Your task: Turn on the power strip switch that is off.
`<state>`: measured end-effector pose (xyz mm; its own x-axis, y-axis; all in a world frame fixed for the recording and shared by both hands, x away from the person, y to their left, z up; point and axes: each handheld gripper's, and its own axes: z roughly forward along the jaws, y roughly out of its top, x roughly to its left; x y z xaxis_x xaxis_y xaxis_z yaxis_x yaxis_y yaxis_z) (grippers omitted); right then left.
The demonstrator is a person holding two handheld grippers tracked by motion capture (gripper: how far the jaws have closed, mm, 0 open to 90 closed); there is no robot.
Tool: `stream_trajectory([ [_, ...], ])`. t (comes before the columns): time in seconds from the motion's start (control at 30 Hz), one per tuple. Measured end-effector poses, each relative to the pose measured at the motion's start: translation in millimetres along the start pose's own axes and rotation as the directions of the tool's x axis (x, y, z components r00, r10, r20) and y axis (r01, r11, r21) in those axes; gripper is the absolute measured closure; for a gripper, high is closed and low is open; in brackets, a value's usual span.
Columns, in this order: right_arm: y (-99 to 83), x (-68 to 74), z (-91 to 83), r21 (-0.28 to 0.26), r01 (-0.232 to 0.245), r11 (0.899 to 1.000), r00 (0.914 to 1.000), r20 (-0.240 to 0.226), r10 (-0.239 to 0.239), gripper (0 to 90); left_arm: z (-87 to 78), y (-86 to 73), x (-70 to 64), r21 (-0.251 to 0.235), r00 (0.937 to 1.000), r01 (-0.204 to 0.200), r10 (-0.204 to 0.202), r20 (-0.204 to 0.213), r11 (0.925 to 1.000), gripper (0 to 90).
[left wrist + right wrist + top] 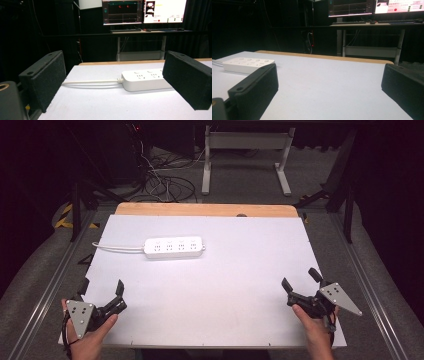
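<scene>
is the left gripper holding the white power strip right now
No, the left gripper sits open at the near left corner of the white table, well apart from the long white plastic power strip.

There is 1 white power strip [174, 247] with 1 white cord [117, 249], lying on 1 table [210, 310]. There are 2 grippers: the left gripper [102, 288] and the right gripper [300, 280], each with 2 black fingers. Behind stand 2 monitors [143, 11].

White-topped table [215, 290] with a wooden strip along its far edge, white four-outlet power strip [174, 247] lying flat toward the far left, its white cord [117, 249] trailing left
</scene>
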<state>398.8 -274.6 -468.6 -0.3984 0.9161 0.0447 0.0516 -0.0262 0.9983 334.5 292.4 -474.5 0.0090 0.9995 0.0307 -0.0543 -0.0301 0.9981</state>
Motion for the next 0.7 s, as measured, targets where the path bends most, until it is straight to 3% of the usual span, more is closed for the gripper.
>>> stream_trajectory([
  [0.3, -0.1, -0.5, -0.9, 0.003, -0.001, 1.0, 1.0, 0.003, 0.001, 1.5, -0.4, 1.2, -1.1, -0.006, 1.0, -0.008, 0.008, -0.001, 0.9999, 11.4],
  [0.7, -0.4, -1.2, -1.7, 0.003, 0.002, 1.0, 1.0, -0.003, -0.002, 1.5, 0.5, 1.4, -1.8, -0.001, 0.9998, -0.016, 0.016, 0.011, 0.9999, 12.6],
])
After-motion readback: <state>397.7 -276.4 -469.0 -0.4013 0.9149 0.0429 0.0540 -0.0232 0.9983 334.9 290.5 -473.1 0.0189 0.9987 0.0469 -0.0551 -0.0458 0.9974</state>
